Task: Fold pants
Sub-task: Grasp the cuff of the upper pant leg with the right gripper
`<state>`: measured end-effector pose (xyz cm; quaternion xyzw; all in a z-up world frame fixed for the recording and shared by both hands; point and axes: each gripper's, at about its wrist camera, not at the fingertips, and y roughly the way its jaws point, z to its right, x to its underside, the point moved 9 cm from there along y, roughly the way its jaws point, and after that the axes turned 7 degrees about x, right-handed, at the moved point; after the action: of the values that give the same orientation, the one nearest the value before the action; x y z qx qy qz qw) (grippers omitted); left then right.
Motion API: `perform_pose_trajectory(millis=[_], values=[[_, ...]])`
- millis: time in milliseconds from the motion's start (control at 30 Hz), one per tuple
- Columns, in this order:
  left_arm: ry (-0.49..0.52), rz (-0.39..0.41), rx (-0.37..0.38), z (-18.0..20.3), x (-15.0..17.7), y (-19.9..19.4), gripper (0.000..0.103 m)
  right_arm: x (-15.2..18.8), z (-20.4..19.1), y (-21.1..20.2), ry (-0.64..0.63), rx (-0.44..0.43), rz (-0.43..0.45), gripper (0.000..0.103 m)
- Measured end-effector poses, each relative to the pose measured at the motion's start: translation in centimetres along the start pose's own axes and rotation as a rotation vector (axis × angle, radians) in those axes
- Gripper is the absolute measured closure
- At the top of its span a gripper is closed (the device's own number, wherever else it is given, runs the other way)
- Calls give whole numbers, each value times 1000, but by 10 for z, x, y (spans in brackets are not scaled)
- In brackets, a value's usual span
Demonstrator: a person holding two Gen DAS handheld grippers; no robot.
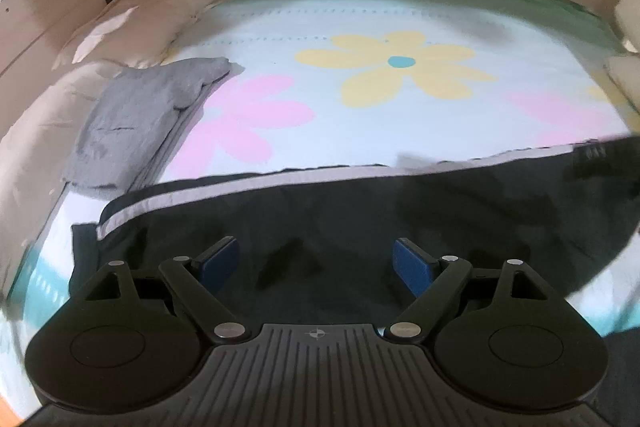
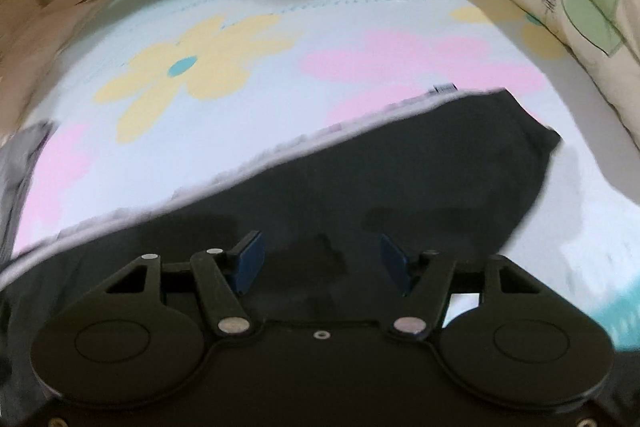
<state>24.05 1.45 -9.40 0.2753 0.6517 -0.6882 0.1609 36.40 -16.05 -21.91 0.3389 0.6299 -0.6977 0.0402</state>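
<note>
I am lowering my left gripper (image 1: 316, 263) and right gripper (image 2: 322, 259), both with fingers spread and pinching nothing, over the black pants (image 1: 360, 219) lying across the flowered bedsheet (image 1: 360, 131), aiming to pinch matching edges evenly.

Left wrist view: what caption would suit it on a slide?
Open left gripper above black pants with a grey side stripe, on a flowered bedsheet beside folded grey clothes.
</note>
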Motion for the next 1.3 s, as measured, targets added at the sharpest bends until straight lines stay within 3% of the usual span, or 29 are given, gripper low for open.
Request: perform_pose_trajectory(millis=[233, 467, 533, 567, 600, 667, 900, 1300], values=[[-1, -34, -12, -10, -3, 35, 20, -48, -28, 71, 109, 56, -19, 34], [-2, -68, 3, -11, -2, 57, 20, -57, -33, 115, 158, 155, -92, 37], [-8, -68, 9, -11, -3, 59, 20, -52, -29, 119, 175, 159, -130, 50], [-12, -68, 13, -11, -5, 60, 20, -49, -26, 118, 170, 170, -134, 62], [-20, -70, 21, -11, -7, 61, 20, -47, -23, 115, 151, 182, -122, 84], [-43, -74, 40, -12, -11, 61, 20, -43, -20, 109, 121, 162, -134, 93], [-152, -63, 79, -16, -44, 74, 19, -12, 20, 57, 114, 27, -96, 94], [-269, -218, 73, -14, -52, 146, 19, 16, 44, 36, 46, -29, -70, 94]])
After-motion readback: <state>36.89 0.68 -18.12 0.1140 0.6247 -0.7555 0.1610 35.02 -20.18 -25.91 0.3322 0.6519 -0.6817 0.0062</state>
